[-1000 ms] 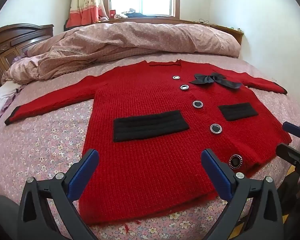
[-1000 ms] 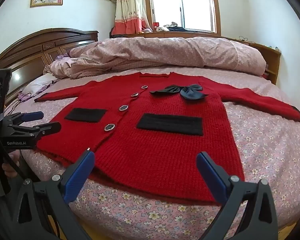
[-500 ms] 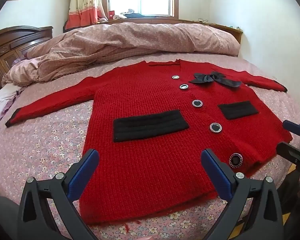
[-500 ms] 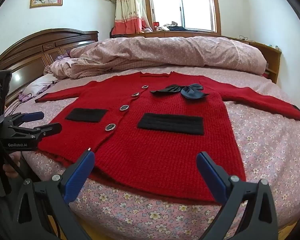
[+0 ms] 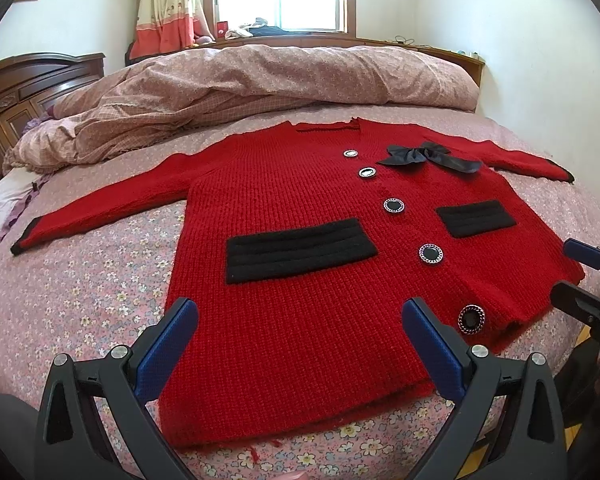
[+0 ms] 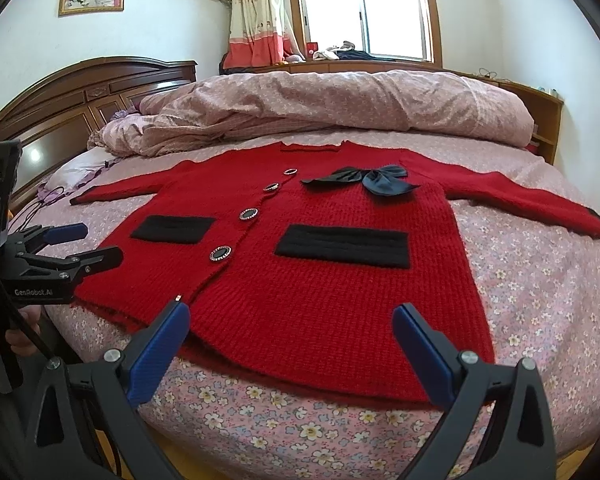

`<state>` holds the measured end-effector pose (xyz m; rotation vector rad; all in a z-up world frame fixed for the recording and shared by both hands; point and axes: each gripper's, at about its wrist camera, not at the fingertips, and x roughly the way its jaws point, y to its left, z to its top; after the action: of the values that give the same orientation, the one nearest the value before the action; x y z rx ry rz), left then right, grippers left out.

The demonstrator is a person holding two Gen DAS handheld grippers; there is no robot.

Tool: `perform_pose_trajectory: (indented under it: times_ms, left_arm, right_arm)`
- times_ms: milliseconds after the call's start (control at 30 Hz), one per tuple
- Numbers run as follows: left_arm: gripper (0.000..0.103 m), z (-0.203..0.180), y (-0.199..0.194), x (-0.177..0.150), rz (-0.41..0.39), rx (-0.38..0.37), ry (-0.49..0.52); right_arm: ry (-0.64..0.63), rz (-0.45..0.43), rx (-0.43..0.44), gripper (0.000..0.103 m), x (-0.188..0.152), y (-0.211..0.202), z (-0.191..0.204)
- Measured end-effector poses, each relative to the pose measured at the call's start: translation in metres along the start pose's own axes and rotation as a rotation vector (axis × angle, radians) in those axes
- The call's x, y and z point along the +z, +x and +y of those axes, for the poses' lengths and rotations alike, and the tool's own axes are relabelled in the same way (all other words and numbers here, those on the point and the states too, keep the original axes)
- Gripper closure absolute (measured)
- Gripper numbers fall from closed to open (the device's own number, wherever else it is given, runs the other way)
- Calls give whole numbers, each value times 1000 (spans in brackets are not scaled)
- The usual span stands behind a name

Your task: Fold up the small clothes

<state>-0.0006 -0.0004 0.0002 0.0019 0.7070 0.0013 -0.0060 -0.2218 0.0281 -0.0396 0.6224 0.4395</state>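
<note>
Cardigan point(image 5: 300, 208) lies flat on bed point(image 5: 100, 280), hem just ahead of both tongs. Left tongs point(image 5: 300, 312) and right tongs point(image 6: 290, 316) are spread wide, holding nothing.

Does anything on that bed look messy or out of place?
Only small things. The red cardigan lies flat, sleeves spread, but its black bow sits off to one side of the buttons, and its hem is uneven near the bottom button. Behind it the quilt is bunched up, not spread.

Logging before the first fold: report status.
Left gripper and right gripper open, empty, at the hem. Red cardigan flat, unfolded, sleeves spread. Bunched duvet behind collar, clear of it.
</note>
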Motion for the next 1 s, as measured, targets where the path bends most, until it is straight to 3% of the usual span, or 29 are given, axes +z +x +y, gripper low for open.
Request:
perform_pose_trajectory:
  times_ms: [1000]
  left_arm:
    - [4, 1, 1, -1, -1, 4, 4]
  right_arm:
    - [13, 0, 1, 0, 2, -2, -3]
